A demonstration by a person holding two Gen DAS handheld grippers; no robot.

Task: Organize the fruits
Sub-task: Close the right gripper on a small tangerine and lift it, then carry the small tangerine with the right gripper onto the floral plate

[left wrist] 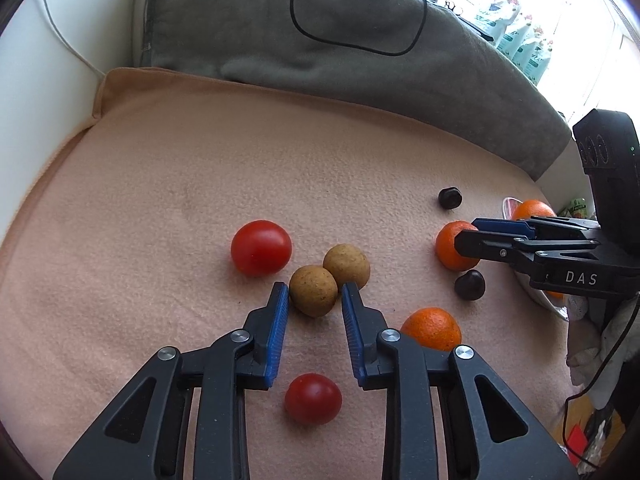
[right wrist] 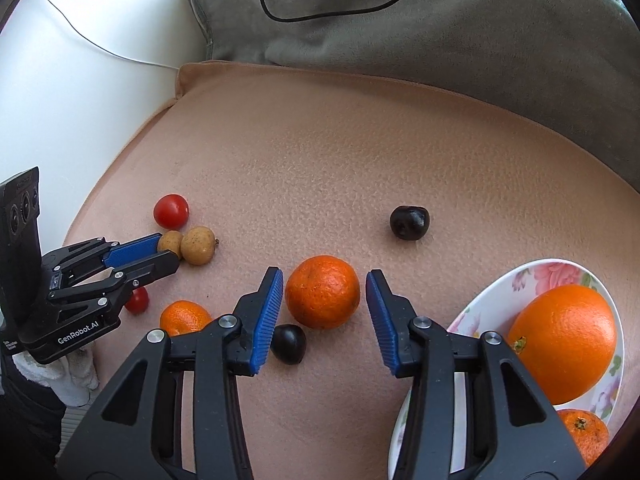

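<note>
Left gripper (left wrist: 315, 300) points down at the peach cloth (left wrist: 200, 180); its blue pads flank the nearer tan fruit (left wrist: 313, 290) and press on its sides, a pinch at the very tips. A second tan fruit (left wrist: 346, 266) touches the first on its far side. Large red tomato (left wrist: 261, 248) lies just left of the pair; small red tomato (left wrist: 313, 399) lies under the gripper, between its arms.

Right gripper (right wrist: 324, 296) straddles a mandarin (right wrist: 322, 292): left pad right at the peel, right pad with a narrow gap, so jaws spread, not clamped. No earlier view to compare. A dark plum (right wrist: 288, 344) lies just beside the left finger, a second dark plum (right wrist: 409, 222) further off on the cloth. Another mandarin (right wrist: 185, 317) lies near the left gripper body.

Floral plate (right wrist: 496, 292) at right holds a big orange (right wrist: 566, 342); a smaller mandarin (right wrist: 584, 434) sits at its near rim.

Writing: "DAS" on the right gripper in the left view; "GenRobot.AI" on the left gripper in the right view. Grey blanket (left wrist: 320, 40) with a black cable loop (left wrist: 356, 12) behind
</note>
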